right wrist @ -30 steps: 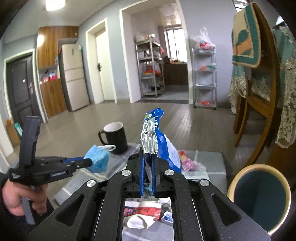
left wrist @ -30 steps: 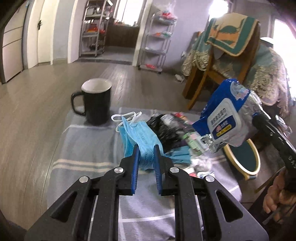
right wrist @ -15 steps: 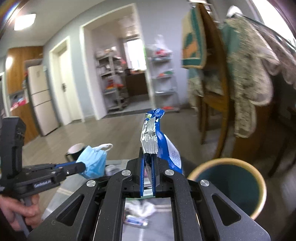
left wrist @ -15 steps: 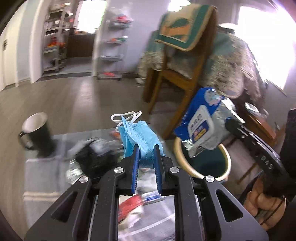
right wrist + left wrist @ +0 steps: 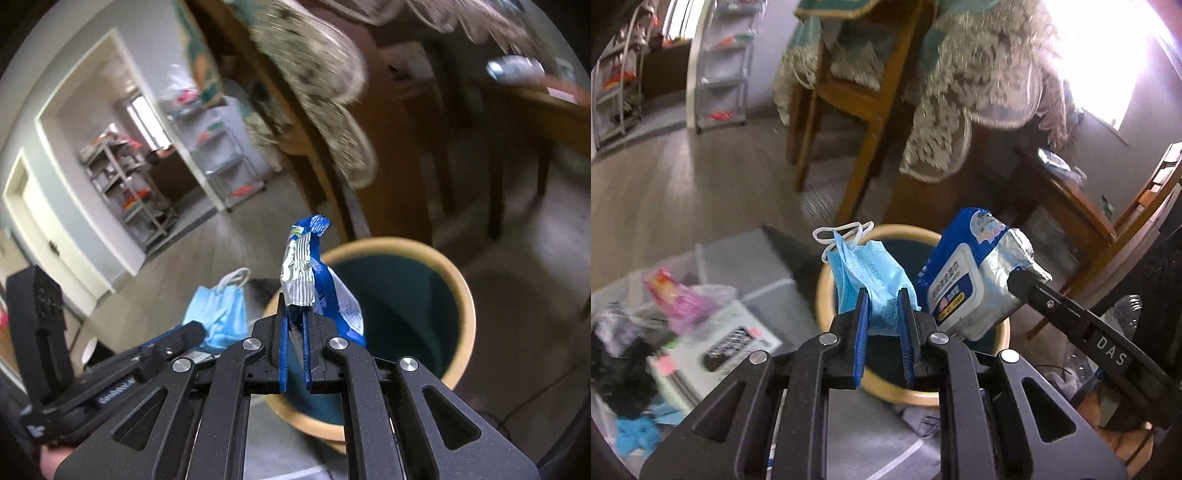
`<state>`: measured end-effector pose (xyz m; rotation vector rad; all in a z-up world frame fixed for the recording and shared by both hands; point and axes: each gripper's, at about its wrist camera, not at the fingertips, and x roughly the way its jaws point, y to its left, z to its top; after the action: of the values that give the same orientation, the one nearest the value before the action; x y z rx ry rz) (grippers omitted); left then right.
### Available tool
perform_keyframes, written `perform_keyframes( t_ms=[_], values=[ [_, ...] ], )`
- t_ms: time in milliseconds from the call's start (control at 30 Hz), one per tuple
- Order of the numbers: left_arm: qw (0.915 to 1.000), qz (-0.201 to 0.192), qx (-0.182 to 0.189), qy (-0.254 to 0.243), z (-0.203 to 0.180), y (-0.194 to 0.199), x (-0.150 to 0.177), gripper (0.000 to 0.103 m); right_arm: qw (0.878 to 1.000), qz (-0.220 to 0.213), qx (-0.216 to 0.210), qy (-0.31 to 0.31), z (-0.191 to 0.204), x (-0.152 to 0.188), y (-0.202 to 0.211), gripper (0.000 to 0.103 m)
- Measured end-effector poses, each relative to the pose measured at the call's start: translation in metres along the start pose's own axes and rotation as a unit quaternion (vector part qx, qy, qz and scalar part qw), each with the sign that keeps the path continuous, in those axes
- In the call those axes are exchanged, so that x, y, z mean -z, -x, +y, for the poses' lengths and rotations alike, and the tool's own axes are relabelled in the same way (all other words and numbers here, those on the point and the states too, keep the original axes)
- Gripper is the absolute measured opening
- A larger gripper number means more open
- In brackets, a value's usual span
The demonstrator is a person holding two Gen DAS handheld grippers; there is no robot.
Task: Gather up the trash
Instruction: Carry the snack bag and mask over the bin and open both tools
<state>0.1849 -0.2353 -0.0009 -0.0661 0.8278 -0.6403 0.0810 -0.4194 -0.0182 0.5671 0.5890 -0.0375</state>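
My left gripper is shut on a light blue face mask with white ear loops, held above the near rim of a round bin with a tan rim and dark teal inside. My right gripper is shut on the silver end of a blue wet-wipe packet, which hangs over the bin. In the left wrist view the wipe packet sits right of the mask, over the bin, with the right gripper reaching in from the right. The mask and left gripper show at the left of the right wrist view.
Left of the bin, a low table with a grey striped cloth carries more litter: a pink wrapper, a white box, black and blue scraps. Behind the bin stand a wooden chair draped with lace cloth and a wooden table.
Both grippers swung right from above the littered table to over the bin, each keeping its item. The black mug has left the left wrist view, and the bin now fills both views' centres.
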Motion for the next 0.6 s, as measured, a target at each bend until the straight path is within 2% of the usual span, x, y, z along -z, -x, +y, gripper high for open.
perform_keyframes(
  t_ms=[267,600],
  values=[
    [0.9988,0.027,0.040,0.006,-0.005,-0.035,0.005,0.015,0.999,0.035,0.014,-0.039,-0.022,0.006,-0.022,0.007],
    [0.9962,0.076,0.043,-0.008,-0.009,-0.076,0.011,0.015,0.991,0.093,0.054,-0.076,-0.049,0.020,-0.044,0.010]
  ],
)
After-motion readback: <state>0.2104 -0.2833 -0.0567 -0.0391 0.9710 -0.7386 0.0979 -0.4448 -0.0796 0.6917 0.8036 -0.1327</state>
